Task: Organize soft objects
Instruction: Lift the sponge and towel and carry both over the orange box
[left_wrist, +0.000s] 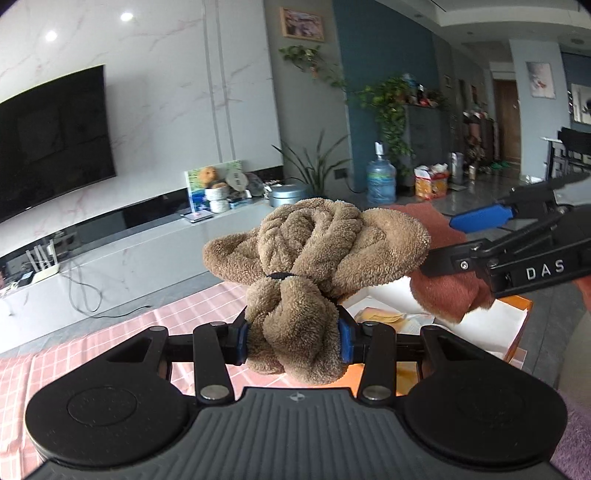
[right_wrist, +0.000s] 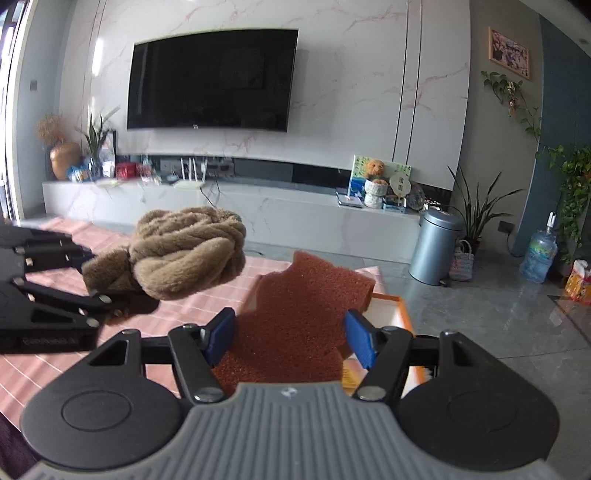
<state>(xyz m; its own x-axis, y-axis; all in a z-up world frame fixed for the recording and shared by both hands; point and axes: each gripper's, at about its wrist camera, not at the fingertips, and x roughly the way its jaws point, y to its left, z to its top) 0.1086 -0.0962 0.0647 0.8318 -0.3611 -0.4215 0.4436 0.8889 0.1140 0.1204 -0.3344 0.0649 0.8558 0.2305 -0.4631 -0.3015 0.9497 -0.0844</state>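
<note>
Left gripper is clamped on the lower lobe of the knotted brown plush, held aloft over the pink checked surface. Right gripper grips the rust sponge between its blue pads, also off the surface. From the left view the sponge sits at 3 o'clock of the plush, close beside or just behind it; contact cannot be told. An orange-edged white box lies below at 4 o'clock, probably the drop target. Judgement: lower one item at a time, keep the grippers from crossing, release only once the item rests inside; plush may spring and roll.
</note>
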